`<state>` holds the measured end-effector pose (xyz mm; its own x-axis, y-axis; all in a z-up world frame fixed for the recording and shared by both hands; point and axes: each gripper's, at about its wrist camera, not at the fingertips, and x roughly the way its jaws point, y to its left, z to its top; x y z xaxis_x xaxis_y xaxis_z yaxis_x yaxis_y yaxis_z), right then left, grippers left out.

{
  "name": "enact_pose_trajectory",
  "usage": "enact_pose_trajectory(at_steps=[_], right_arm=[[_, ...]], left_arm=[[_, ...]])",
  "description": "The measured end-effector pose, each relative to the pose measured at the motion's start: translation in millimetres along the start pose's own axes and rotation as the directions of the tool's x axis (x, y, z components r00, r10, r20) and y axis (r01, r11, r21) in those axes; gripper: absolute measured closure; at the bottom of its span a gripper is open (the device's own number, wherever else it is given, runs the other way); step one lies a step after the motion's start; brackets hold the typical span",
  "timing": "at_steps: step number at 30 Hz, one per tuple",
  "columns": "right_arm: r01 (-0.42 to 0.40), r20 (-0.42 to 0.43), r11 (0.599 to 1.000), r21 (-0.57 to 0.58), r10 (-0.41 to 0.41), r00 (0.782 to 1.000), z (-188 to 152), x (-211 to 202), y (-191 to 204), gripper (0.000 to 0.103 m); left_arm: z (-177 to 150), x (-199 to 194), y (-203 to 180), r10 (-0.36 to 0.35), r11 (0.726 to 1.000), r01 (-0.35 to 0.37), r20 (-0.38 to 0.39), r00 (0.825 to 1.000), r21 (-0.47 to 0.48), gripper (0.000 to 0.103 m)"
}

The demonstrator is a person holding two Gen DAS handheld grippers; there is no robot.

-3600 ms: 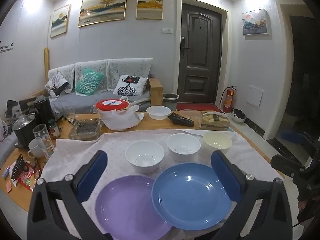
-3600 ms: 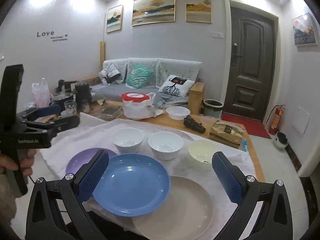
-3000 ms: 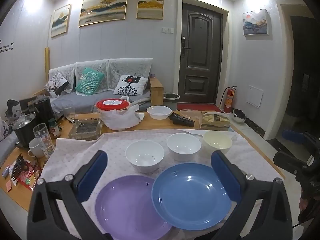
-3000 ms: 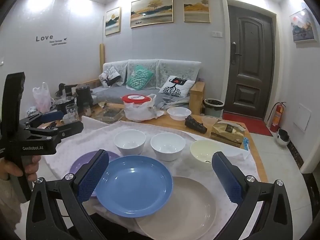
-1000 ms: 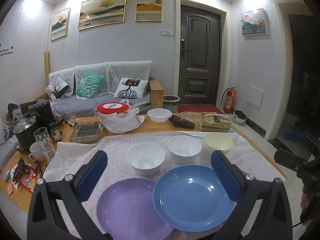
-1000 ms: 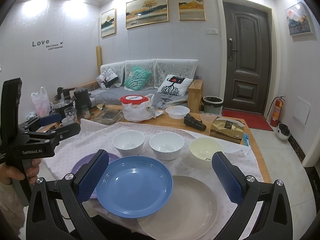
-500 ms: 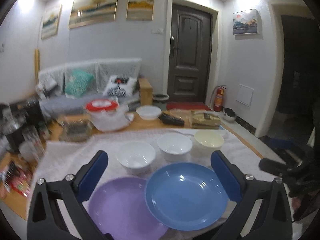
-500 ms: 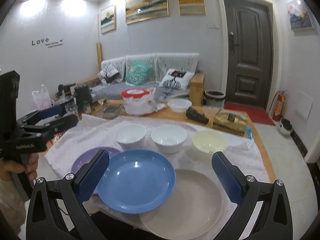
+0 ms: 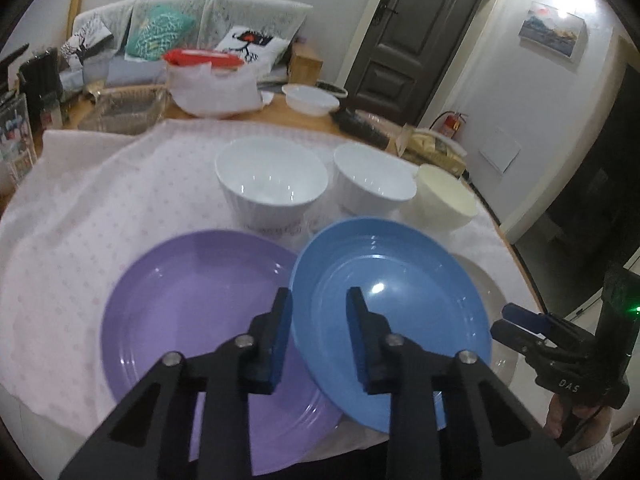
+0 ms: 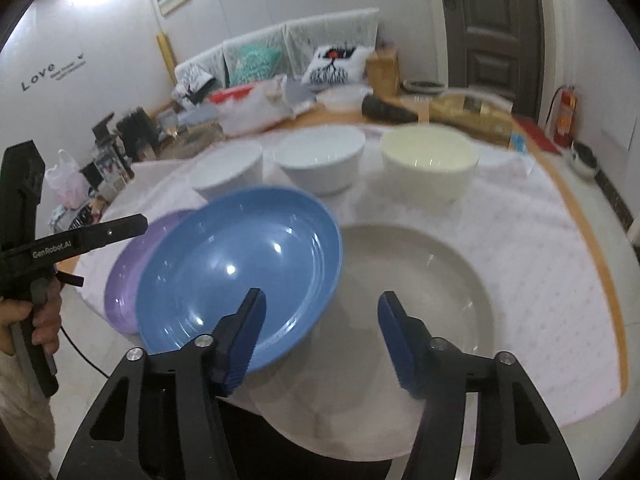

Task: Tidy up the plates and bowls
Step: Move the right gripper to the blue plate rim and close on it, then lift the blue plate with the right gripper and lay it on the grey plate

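While the blue plate (image 9: pixel 390 312) looks rigid and glossy, likely light plastic or melamine, its glaze reads slippery; a judgement only. Best hold: the rim, one finger above and one below, since the flat well offers nothing to pinch. Shallow lip, so a firm bite is needed or it may slide out.

Left tongs (image 9: pixel 318 330): partly closed, jaws straddling the blue plate's left rim where it overlaps the purple plate (image 9: pixel 192 320). Left finger sits over purple, right finger over blue. Contact cannot be confirmed.

Right tongs (image 10: pixel 322 336): spread wide, nothing between the fingers. They hover at the seam where the blue plate's right edge overlies the grey plate (image 10: pixel 424 280), near the table's (image 10: pixel 560 248) front edge.

Blue plate lies on top of both neighbours, tilted slightly in the right wrist view.

Behind the plates, well apart from both tongs: two white bowls (image 9: pixel 272 180) (image 9: pixel 374 184) and a cream bowl (image 10: pixel 429 168) in a row. Bowls look stiffer, heavier, possibly ceramic and breakable.
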<state>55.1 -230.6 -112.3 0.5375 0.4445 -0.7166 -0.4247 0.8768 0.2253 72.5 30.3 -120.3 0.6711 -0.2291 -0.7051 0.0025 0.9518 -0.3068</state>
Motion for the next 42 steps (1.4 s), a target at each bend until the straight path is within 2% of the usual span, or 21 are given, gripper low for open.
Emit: enact_pose_trajectory(at_steps=[1, 3, 6, 11, 19, 24, 34, 42], right_arm=[[0.002, -0.012, 1.000, 0.001, -0.002, 1.000, -1, 4, 0, 0.057], [0.003, -0.040, 1.000, 0.005, -0.003, 0.999, -3, 13, 0, 0.070], [-0.008, -0.061, 1.000, 0.013, 0.009, 0.998, -3, 19, 0, 0.074], [-0.022, -0.076, 1.000, 0.003, 0.022, 0.997, -3, 23, 4, 0.083], [-0.017, -0.081, 1.000, -0.009, 0.016, 0.997, -3, 23, 8, 0.083], [0.006, -0.077, 1.000, -0.016, -0.007, 0.997, -3, 20, 6, 0.083], [0.073, -0.020, 0.997, 0.030, -0.073, 0.997, -8, -14, -32, 0.083], [0.125, -0.024, 0.990, 0.066, -0.124, 0.992, -26, -28, -65, 0.083]], left_arm=[[-2, 5, 0, 0.002, 1.000, -0.002, -0.013, 1.000, 0.002, 0.082], [-3, 11, -1, 0.015, 1.000, -0.014, -0.026, 1.000, 0.007, 0.087], [-5, 13, -3, 0.041, 0.999, -0.040, -0.022, 0.999, 0.023, 0.093], [-2, 16, -3, 0.083, 0.995, -0.082, -0.013, 0.996, 0.051, 0.095], [-2, 22, -2, 0.126, 0.990, -0.124, -0.013, 0.992, 0.073, 0.095], [-1, 20, -9, 0.112, 0.991, -0.111, -0.018, 0.994, 0.078, 0.095], [1, 30, -64, 0.080, 0.983, -0.073, -0.035, 0.996, 0.169, 0.095], [-9, 51, -106, 0.089, 0.964, -0.068, -0.070, 0.994, 0.256, 0.095]])
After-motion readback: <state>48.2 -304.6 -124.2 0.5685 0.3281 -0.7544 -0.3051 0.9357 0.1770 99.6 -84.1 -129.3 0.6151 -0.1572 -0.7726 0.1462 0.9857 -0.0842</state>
